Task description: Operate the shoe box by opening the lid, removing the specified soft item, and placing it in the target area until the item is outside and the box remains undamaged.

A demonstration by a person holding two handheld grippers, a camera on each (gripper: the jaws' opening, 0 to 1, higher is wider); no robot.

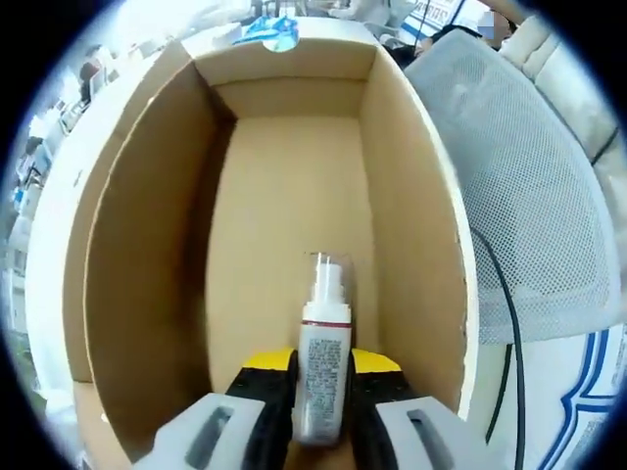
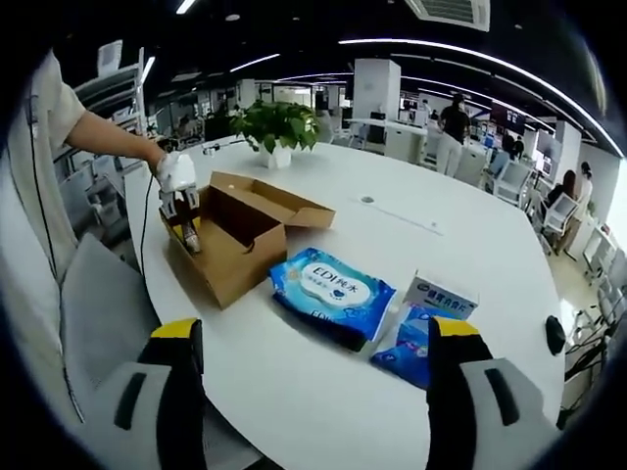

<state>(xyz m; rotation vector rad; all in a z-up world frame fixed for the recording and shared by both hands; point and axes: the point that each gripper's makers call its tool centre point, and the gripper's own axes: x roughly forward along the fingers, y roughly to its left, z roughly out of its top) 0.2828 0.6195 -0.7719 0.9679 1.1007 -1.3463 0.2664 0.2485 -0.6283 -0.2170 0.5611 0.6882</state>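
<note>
In the left gripper view I look down into an open brown cardboard box [image 1: 284, 186]. My left gripper [image 1: 323, 387] is shut on a white pump bottle [image 1: 325, 343] with a clear cap, held just above the box floor. In the right gripper view the same box [image 2: 240, 255] lies on the white round table [image 2: 411, 225] with its lid flap [image 2: 284, 204] folded back. There a gloved hand holds the left gripper [image 2: 184, 227] inside the box's near end. My right gripper [image 2: 309, 382] stands open over the table edge, nothing between its fingers.
A blue wet-wipe pack [image 2: 328, 289] lies right of the box, with a second blue pack [image 2: 407, 351] and a small white carton [image 2: 441, 294] beyond it. A potted plant [image 2: 277, 125] stands at the back. A grey mesh chair [image 1: 529, 196] flanks the box.
</note>
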